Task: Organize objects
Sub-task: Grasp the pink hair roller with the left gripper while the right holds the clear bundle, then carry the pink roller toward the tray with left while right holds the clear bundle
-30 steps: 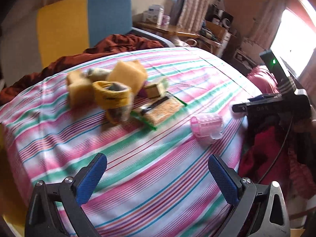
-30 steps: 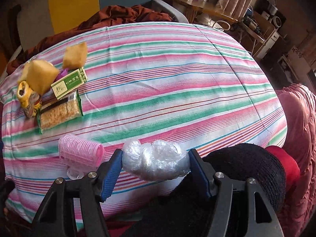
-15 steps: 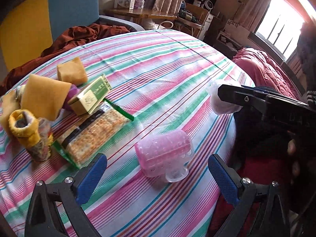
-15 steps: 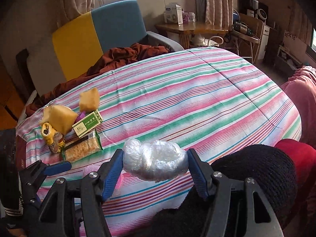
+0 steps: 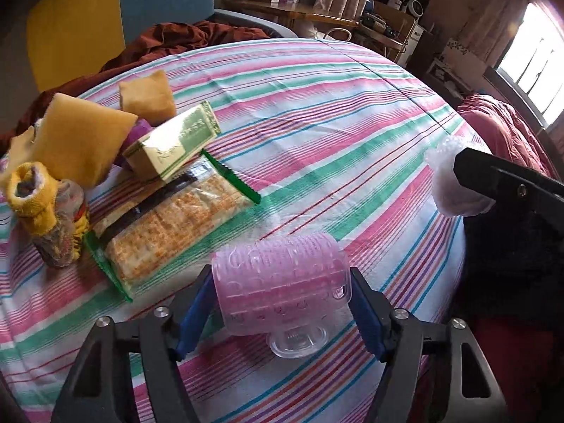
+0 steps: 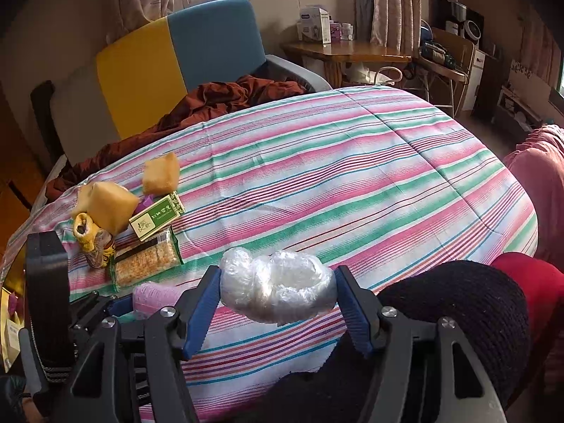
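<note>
A: The left gripper [image 5: 282, 303] had come in from well back on the striped bedspread [image 5: 317, 123], and its jaws, wide a second before, were closing around the pink hair roller [image 5: 282, 282]. The roller sat right between the blue pads, lying on its side.

B: Were the pads pressing yet?

A: Both looked to be touching its ends, so I called it a grip just forming. The roller rested on the cloth, not lifted.

B: And the right gripper [image 6: 278, 303]?

A: No change there. It stayed clamped on the crumpled clear plastic bag [image 6: 278, 292], same as a second earlier, held up off the bedspread and to the right of the roller.

B: Where was everything else, taking the roller as the mark?

A: The cracker packet [image 5: 165, 225] lay just to the roller's left, near but apart. Beyond that, farther left and back, the green box [image 5: 176, 144] leaned on the packet, with the yellow sponges [image 5: 77, 141] and the small yellow sock [image 5: 38, 201] bunched together. That was the pile.

B: So what did the change mean?

A: My read was that the roller was the last stray on the cloth. With both hands loaded, the likely next step was carrying roller and bag over to the pile. The roller's bristly, springy shell could squash or roll under a hard squeeze.
</note>
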